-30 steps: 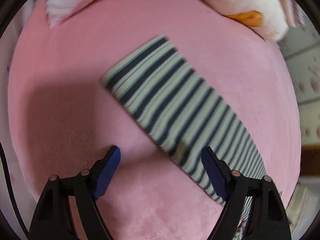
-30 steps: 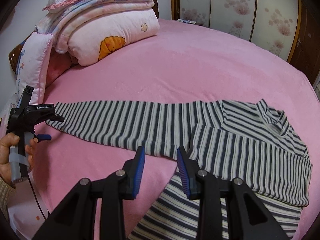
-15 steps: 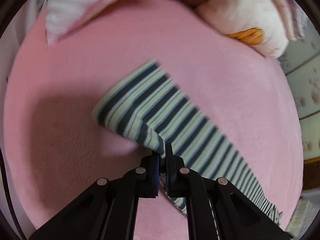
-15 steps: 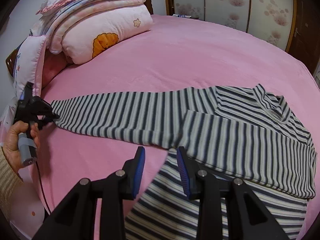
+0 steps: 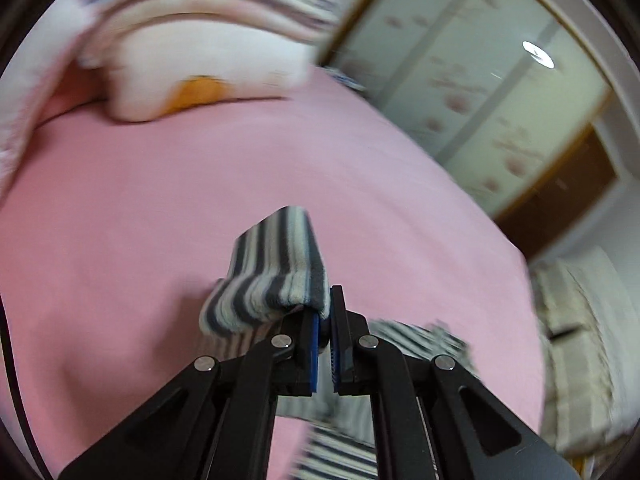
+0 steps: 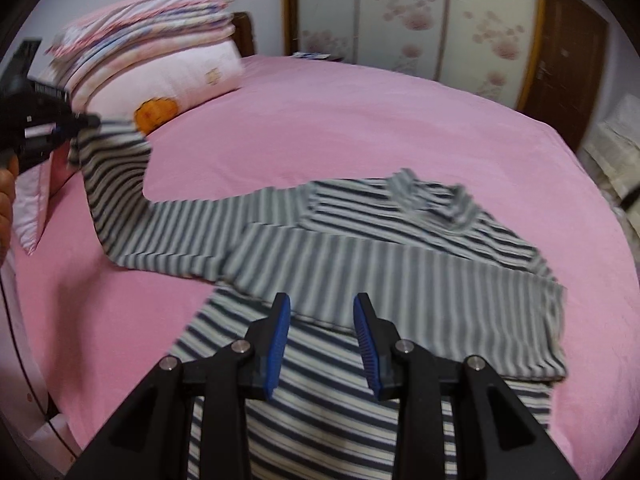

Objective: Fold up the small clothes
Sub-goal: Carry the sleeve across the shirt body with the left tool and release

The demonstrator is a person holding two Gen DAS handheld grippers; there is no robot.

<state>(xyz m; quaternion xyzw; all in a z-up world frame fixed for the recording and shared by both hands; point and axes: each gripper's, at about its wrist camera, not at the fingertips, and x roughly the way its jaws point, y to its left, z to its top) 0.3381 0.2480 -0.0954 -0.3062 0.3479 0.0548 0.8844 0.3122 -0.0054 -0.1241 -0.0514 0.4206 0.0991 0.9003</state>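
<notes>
Sleeve cuff (image 5: 280,268) lifted off bed (image 5: 160,200), left gripper (image 5: 325,316) now clamping it, right gripper (image 6: 322,320) part-open, empty

Two wrist views, both facing bed (image 6: 360,128)

Pink bed (image 6: 360,128); folded quilts (image 6: 160,56); floral wardrobe doors (image 6: 408,12).

No readable text

A small white label sits on the left gripper (image 6: 86,122) in the right wrist view, but blur leaves its lettering illegible; nothing else in either view carries words, numbers or signs.
</notes>
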